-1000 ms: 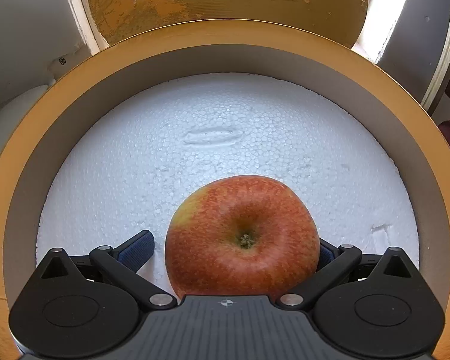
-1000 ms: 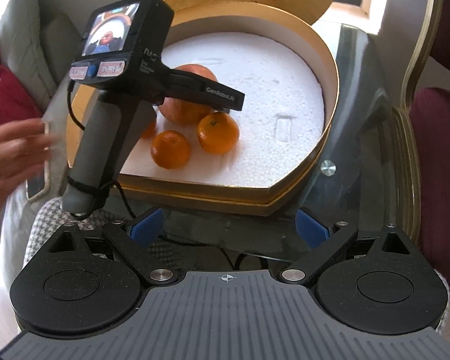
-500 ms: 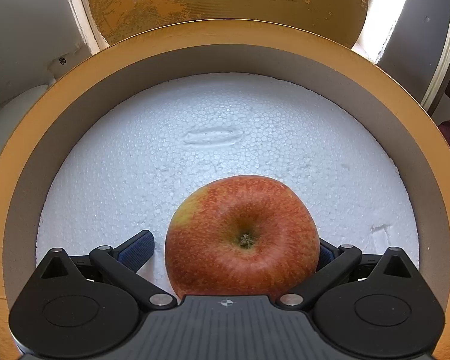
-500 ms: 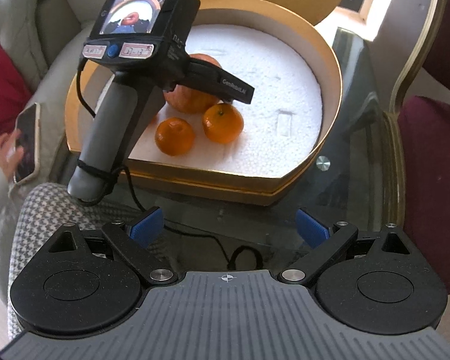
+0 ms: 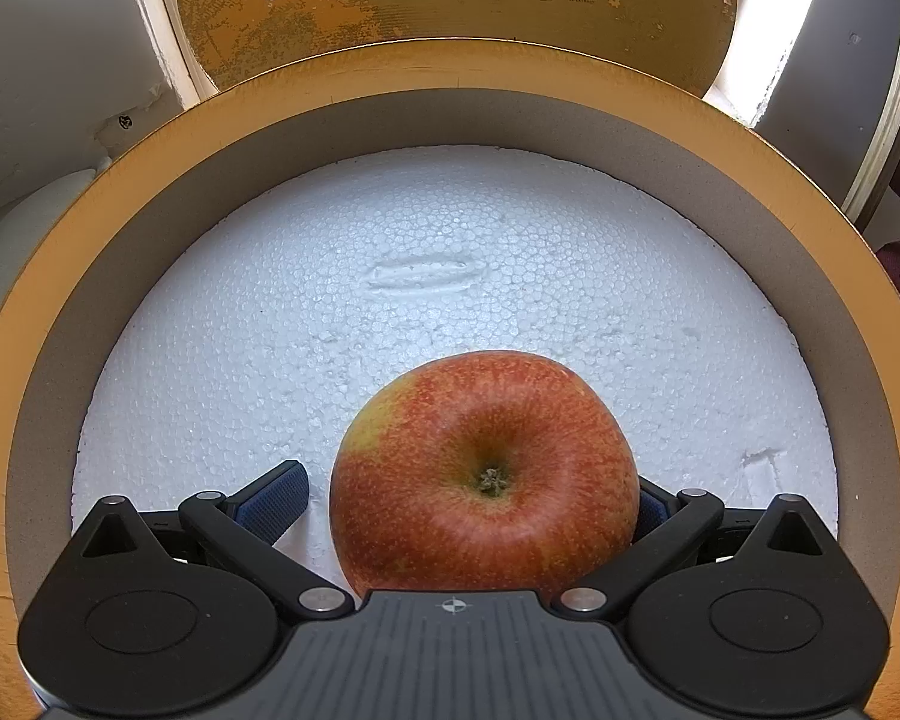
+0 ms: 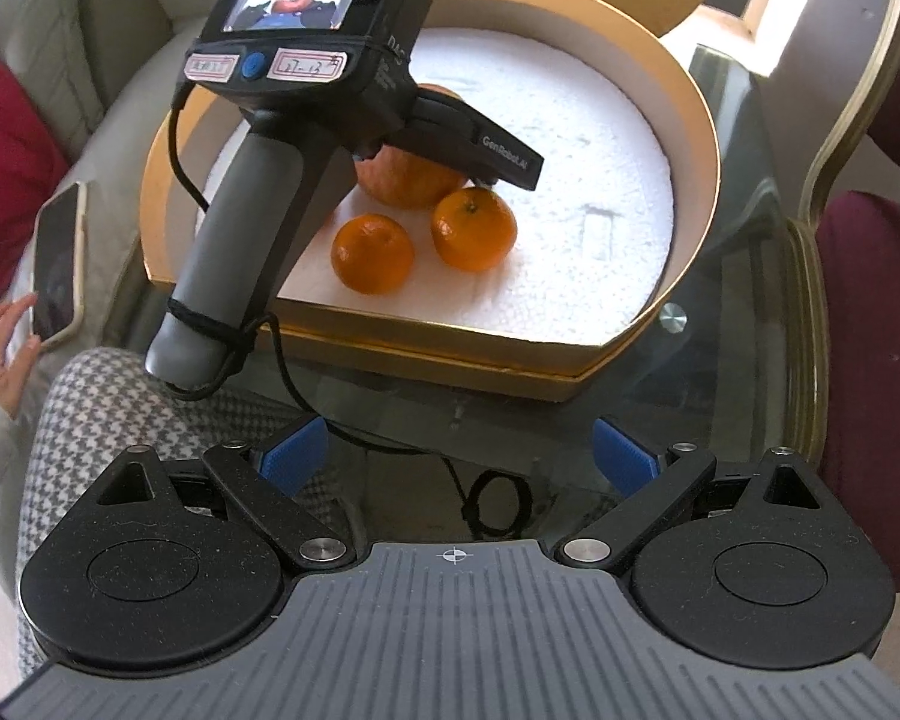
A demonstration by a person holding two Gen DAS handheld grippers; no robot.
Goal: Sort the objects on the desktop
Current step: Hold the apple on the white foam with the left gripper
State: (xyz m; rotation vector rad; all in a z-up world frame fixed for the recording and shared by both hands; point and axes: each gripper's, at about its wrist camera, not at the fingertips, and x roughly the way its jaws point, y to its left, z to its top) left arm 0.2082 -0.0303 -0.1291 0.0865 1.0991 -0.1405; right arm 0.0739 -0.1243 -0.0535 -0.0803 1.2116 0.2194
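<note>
A red-yellow apple (image 5: 486,480) lies on the white foam lining of a round gold box (image 5: 30,360). My left gripper (image 5: 468,492) rests in the box, open around the apple: the left pad (image 5: 270,501) stands a little off it, the right pad is mostly hidden behind it. In the right wrist view the left gripper's handle (image 6: 240,240) leans over the box rim (image 6: 699,192) with no hand on it. Two tangerines (image 6: 372,252) (image 6: 474,228) lie in front of the apple (image 6: 411,183). My right gripper (image 6: 459,459) hangs open over the glass table (image 6: 738,360), holding nothing.
The box's gold lid (image 5: 450,0) stands upright behind it. A hand (image 6: 3,348) touches a phone (image 6: 57,264) at the left, above houndstooth fabric (image 6: 90,420). A maroon chair (image 6: 870,300) with a gilt frame stands right. A black cable (image 6: 492,504) loops below the glass.
The hand has left the area of the left gripper's handle and gone to the phone. The right gripper has shifted, so the box sits lower in its view. Left view is unchanged.
</note>
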